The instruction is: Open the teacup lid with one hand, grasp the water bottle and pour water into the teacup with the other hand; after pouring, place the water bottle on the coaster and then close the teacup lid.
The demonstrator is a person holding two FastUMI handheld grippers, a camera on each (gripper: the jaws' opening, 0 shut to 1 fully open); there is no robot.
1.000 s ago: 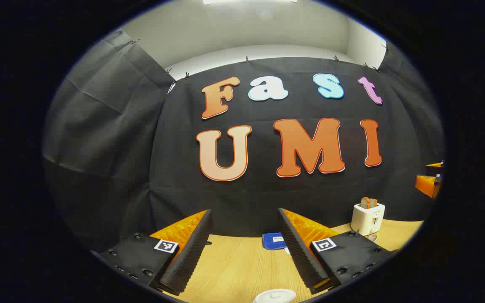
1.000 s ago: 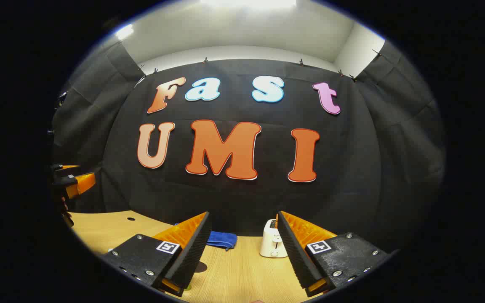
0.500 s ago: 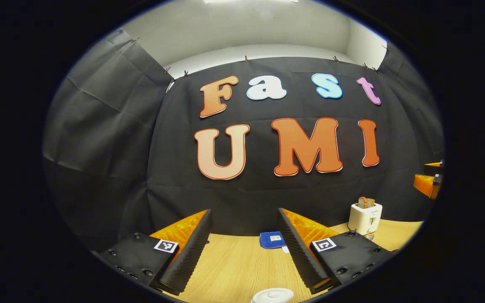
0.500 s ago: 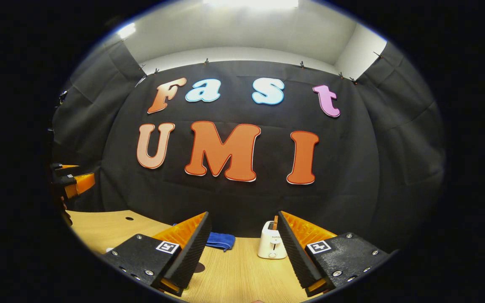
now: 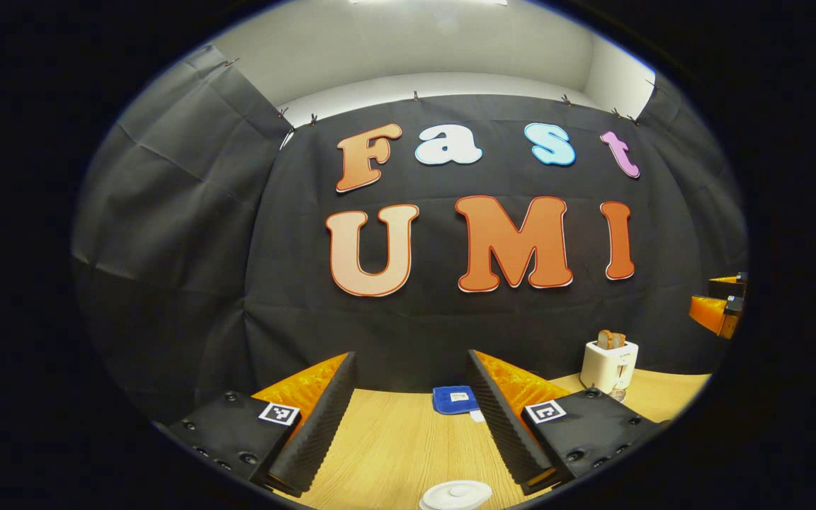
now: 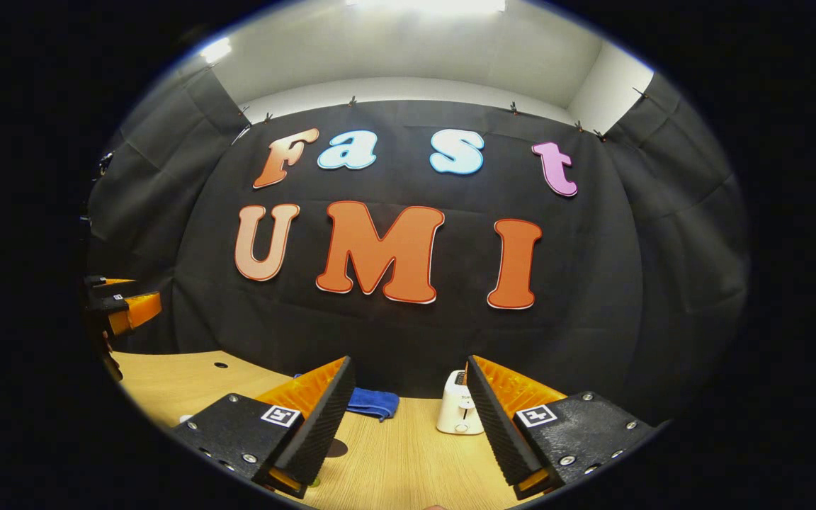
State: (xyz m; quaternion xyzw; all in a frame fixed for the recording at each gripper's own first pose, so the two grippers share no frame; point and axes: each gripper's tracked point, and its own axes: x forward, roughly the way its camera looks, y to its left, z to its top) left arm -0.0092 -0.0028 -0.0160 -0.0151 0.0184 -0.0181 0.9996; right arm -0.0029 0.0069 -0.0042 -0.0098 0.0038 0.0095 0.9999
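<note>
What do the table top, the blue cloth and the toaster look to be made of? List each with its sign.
Table top: wood or wood-look laminate, matte, with straight pale grain lines.
Blue cloth: soft fabric, maybe microfibre; it lies folded with limp edges.
Toaster: probably smooth white plastic, with a faint sheen; painted metal is possible.

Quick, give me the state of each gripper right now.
Left gripper: open, holding nothing, above the table with the teacup lid just below it.
Right gripper: open, holding nothing.
</note>
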